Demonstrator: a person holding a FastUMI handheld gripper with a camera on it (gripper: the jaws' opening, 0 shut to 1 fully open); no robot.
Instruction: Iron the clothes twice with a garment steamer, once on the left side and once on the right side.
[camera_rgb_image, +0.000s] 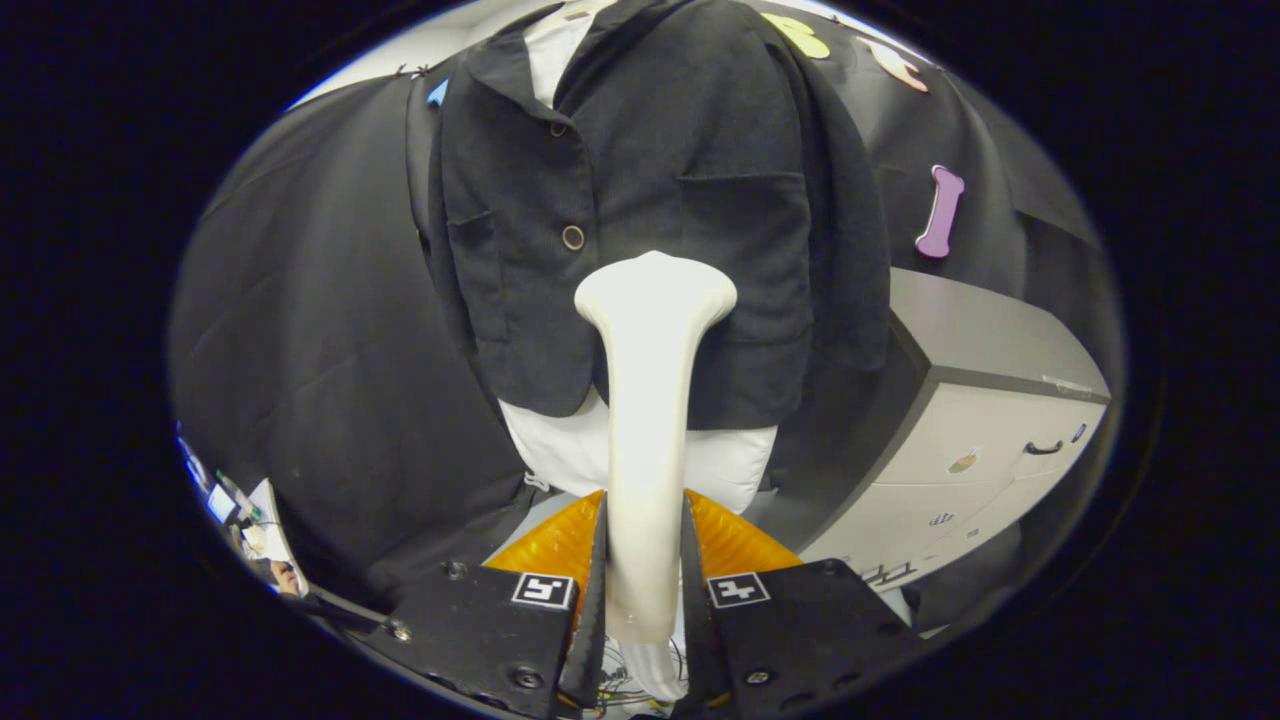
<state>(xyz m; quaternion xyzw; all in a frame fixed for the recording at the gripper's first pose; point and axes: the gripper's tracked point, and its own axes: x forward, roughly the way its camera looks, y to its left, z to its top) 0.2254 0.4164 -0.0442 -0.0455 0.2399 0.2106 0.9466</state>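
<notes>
A white garment steamer (648, 400) stands up between my fingers, and my gripper (645, 560) is shut on its handle. Its flared head reaches the front of a black buttoned jacket (640, 180) hung on a white dress form (560, 455). The head sits just right of the button line, over the lower edge of the right chest pocket. I cannot tell whether the head touches the cloth. An orange translucent part (735, 545) shows behind the steamer's handle, just beyond the fingers.
A white cabinet with a grey top (990, 400) and drawer handles stands to the right of the jacket. Black cloth (320, 350) hangs behind and left of the dress form. Small cluttered items (245, 520) lie low on the left.
</notes>
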